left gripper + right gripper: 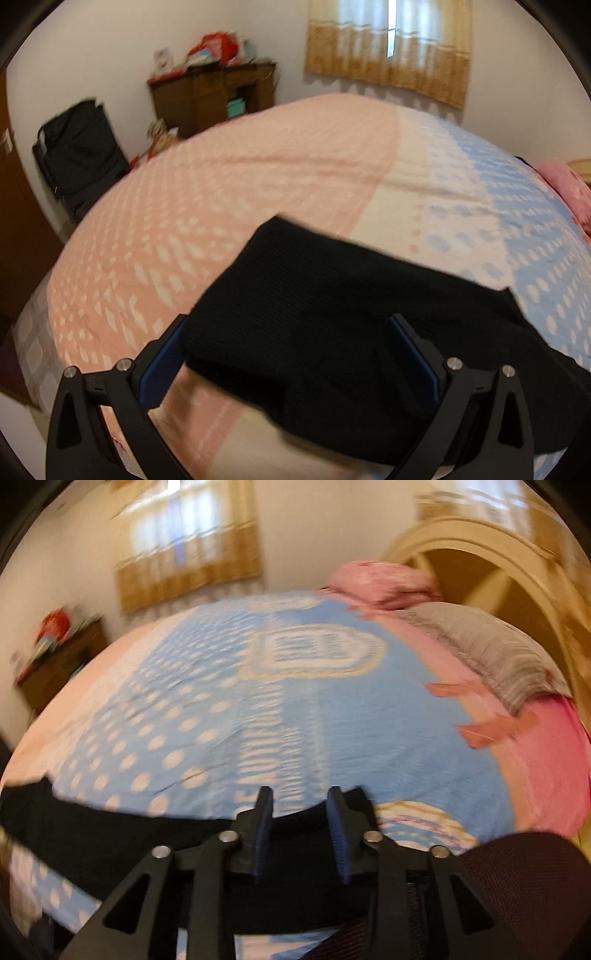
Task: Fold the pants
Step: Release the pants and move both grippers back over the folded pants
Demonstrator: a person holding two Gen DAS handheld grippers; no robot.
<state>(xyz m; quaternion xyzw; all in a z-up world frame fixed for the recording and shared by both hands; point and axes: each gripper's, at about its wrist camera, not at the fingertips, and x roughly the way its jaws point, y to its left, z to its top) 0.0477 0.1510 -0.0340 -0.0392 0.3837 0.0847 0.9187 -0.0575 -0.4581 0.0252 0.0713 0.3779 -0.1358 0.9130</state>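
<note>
L hand-held gripper (288,350) spread, R hand-held gripper (301,827) parted, black pants (332,314), bedspread (332,709) lettering unreadable

My left gripper (291,332) angled downward, jaws spread wide with nothing pinched, my right gripper (301,797) angled downward too, jaws narrowly parted, nothing gripped

Black pants (332,332) on a pink-and-blue, white-dotted bedspread (258,177).
</note>
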